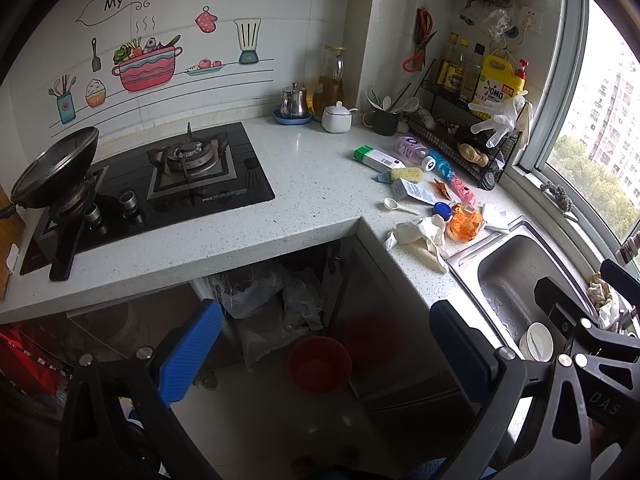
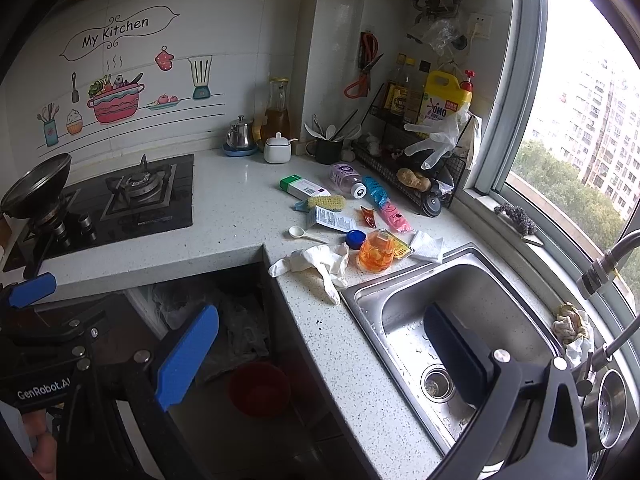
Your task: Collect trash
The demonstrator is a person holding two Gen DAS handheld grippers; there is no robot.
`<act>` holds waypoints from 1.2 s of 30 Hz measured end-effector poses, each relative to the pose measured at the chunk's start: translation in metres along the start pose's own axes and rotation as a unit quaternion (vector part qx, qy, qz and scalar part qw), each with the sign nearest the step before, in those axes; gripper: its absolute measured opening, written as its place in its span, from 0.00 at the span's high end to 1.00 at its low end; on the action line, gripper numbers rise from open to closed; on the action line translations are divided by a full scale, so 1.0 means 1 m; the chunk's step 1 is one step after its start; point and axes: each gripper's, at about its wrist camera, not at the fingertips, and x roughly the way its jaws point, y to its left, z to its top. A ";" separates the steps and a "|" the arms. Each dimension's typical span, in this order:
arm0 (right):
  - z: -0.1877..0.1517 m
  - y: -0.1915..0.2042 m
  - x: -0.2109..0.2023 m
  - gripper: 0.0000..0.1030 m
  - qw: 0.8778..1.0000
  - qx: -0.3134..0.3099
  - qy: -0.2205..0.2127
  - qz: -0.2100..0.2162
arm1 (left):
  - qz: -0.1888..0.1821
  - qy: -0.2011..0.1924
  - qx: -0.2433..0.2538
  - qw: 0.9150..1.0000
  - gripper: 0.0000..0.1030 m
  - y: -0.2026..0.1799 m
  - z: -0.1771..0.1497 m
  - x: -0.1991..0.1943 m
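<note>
Litter lies on the speckled counter [image 1: 312,184] beside the sink: a crumpled white glove [image 1: 420,236] [image 2: 316,266], a crushed orange bottle [image 1: 466,222] [image 2: 376,254], a blue cap [image 1: 442,210] [image 2: 355,238], a green-white box [image 1: 378,158] [image 2: 304,188], a purple bottle [image 1: 412,146] [image 2: 346,178] and a blue-pink wrapper [image 1: 452,176] [image 2: 384,204]. A red bin [image 1: 320,364] [image 2: 260,388] stands on the floor under the counter. My left gripper [image 1: 326,354] hangs open above the bin, holding nothing. My right gripper [image 2: 322,360] is open and holds nothing, its right finger over the sink [image 2: 472,292].
A gas hob [image 1: 192,168] with a wok [image 1: 56,168] fills the left counter. At the back stand a kettle [image 1: 294,100], a white jar [image 1: 337,117] and a wire rack [image 1: 460,128] with bottles. Plastic bags [image 1: 280,300] lie under the counter. A tap [image 2: 608,264] overhangs the sink.
</note>
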 end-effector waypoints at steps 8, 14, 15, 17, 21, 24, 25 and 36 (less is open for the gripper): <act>0.001 0.003 0.003 0.00 1.000 -0.004 0.005 0.001 | 0.001 0.003 0.000 1.000 0.00 0.002 -0.001 0.002; 0.001 0.001 0.004 0.00 1.000 -0.002 0.009 0.003 | 0.001 0.004 0.000 1.000 0.00 0.000 -0.001 0.004; 0.001 0.001 0.004 0.00 1.000 -0.003 0.008 0.003 | 0.002 0.002 -0.001 1.000 0.00 0.000 -0.002 0.004; 0.001 0.001 0.005 0.00 1.000 -0.003 0.008 0.004 | 0.002 0.002 -0.004 1.000 0.00 -0.001 -0.001 0.006; 0.001 0.001 0.008 0.00 1.000 -0.007 0.007 0.001 | -0.005 0.005 -0.012 1.000 0.00 -0.003 0.001 0.015; 0.002 -0.004 0.015 0.00 1.000 -0.009 0.013 -0.002 | -0.012 0.015 -0.015 1.000 0.00 -0.009 0.004 0.025; 0.002 -0.006 0.017 0.00 1.000 -0.010 0.015 -0.004 | -0.015 0.017 -0.014 1.000 0.00 -0.012 0.005 0.028; 0.008 -0.042 0.044 0.00 0.999 0.019 0.029 -0.013 | -0.014 0.023 0.026 0.999 0.00 -0.056 0.031 0.061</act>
